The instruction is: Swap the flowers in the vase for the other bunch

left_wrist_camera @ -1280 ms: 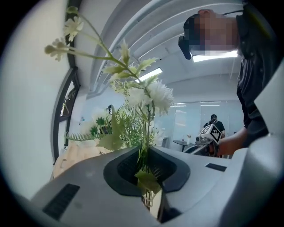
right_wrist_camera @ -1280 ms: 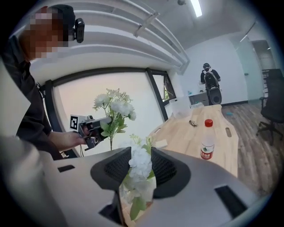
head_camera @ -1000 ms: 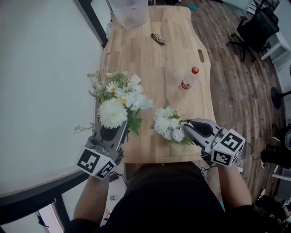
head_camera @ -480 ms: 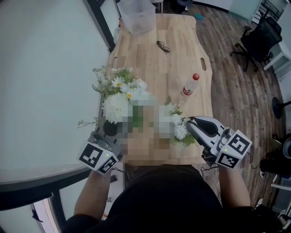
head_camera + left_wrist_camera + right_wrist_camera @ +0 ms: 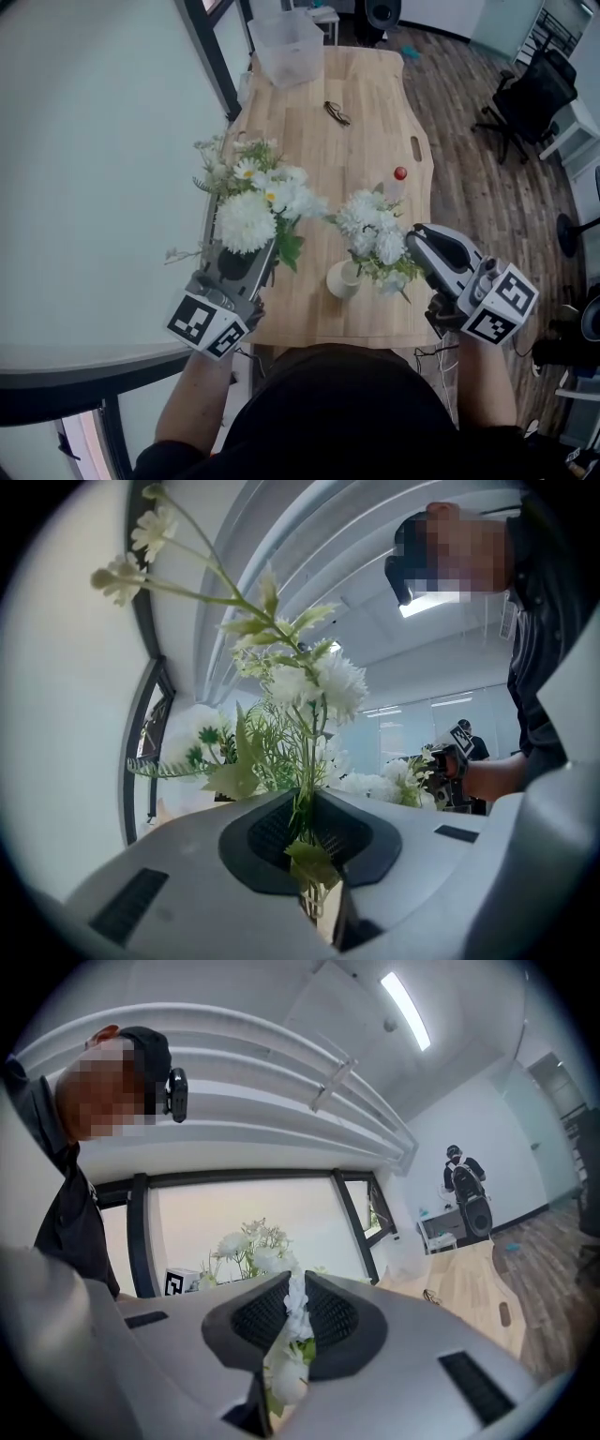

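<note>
A small cream vase [image 5: 343, 279] stands on the wooden table [image 5: 366, 141] near its front edge. My right gripper [image 5: 413, 236] is shut on the stems of a bunch of white flowers [image 5: 373, 234], held up just above and right of the vase; the stem ends are hidden. In the right gripper view the white blooms [image 5: 296, 1309] sit pinched between the pads. My left gripper [image 5: 266, 251] is shut on the other bunch [image 5: 253, 202], daisies and one big white bloom, over the table's left edge. Its green stems [image 5: 306, 789] run up between the left gripper's pads.
A bottle with a red cap [image 5: 397, 183] stands right of centre behind the lifted bunch. Glasses [image 5: 337, 113] lie farther back, and a clear plastic box [image 5: 287, 42] sits at the far end. An office chair [image 5: 530, 80] stands on the floor at the right.
My right gripper has risen with the white bunch, and the vase beneath it has come into sight. The left gripper with its bunch has risen a little.
</note>
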Available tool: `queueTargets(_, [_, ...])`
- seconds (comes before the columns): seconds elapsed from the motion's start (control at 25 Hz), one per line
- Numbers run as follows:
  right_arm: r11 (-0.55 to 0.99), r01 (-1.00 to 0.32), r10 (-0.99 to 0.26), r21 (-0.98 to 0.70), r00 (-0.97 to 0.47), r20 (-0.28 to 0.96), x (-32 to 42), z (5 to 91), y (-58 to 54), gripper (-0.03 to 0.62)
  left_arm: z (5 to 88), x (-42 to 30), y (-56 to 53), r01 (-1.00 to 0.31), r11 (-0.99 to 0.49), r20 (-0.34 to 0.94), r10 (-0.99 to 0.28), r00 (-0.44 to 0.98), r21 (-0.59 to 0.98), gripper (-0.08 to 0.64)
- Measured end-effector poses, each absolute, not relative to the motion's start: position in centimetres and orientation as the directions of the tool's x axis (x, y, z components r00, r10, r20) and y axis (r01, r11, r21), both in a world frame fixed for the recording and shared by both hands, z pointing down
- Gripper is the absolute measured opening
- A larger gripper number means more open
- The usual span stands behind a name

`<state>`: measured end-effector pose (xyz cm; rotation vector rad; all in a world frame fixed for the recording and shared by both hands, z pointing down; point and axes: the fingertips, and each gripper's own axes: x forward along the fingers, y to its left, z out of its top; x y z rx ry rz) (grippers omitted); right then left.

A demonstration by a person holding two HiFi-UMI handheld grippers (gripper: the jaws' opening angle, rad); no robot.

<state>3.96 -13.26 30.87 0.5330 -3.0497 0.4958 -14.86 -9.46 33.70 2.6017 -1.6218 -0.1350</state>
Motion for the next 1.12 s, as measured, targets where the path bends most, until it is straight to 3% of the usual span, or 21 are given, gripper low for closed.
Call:
queueTargets(0.52, [0.871,-0.404,-0.443,-0.278,-0.892,-0.093,8.0,25.3,-15.0,0.066,32.1,-13.9,-10.7,-0.88,-0.466,-0.068,-0.884,0.462,0.095,0.035])
queueTargets(1.12, [0.813,-0.524,-0.564,-0.255,-0.817,-0.117,14.3,25.0,-14.9,0.065,32.5,-10.1,-11.9,-0.841,-0.533,-0.073,-0.846,0.528,0.097,0.034])
